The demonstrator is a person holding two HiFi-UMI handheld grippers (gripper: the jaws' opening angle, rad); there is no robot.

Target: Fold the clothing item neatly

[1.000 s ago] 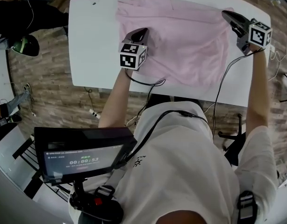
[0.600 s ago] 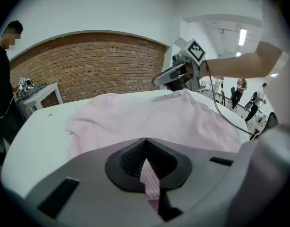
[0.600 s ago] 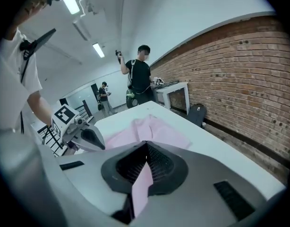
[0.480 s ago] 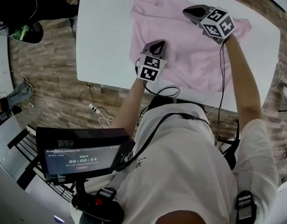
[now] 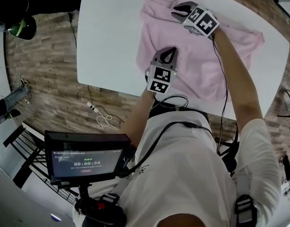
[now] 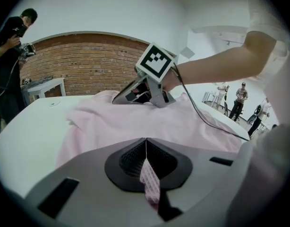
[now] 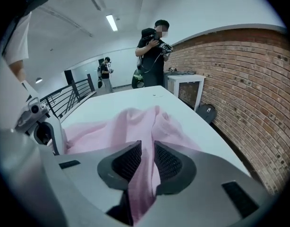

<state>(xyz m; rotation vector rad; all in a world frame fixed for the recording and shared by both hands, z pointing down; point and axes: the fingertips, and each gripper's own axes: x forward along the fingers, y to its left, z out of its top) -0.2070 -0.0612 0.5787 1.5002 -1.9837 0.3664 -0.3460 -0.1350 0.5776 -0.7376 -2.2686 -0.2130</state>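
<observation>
A pink garment (image 5: 201, 56) lies spread on the white table (image 5: 112, 41), with one side doubled over toward its far left end. My left gripper (image 5: 169, 51) rests at the garment's near left edge, shut on a pinch of pink cloth (image 6: 149, 183). My right gripper (image 5: 177, 8) is at the garment's far left corner, low over the table. Its jaws have just been opening and now stand apart, with a fold of the pink cloth (image 7: 144, 174) still hanging loosely between the pads. In the left gripper view the right gripper (image 6: 120, 98) sits on the far cloth.
A monitor (image 5: 88, 157) hangs on the rig at my chest. The table's near edge runs just below the left gripper. A person (image 7: 152, 56) stands past the table's far end, others further off. A brick wall (image 7: 239, 79) flanks one side.
My right gripper swept from the table's right end leftward across the garment, carrying cloth to the far left corner, and its jaws parted. The left gripper has barely shifted.
</observation>
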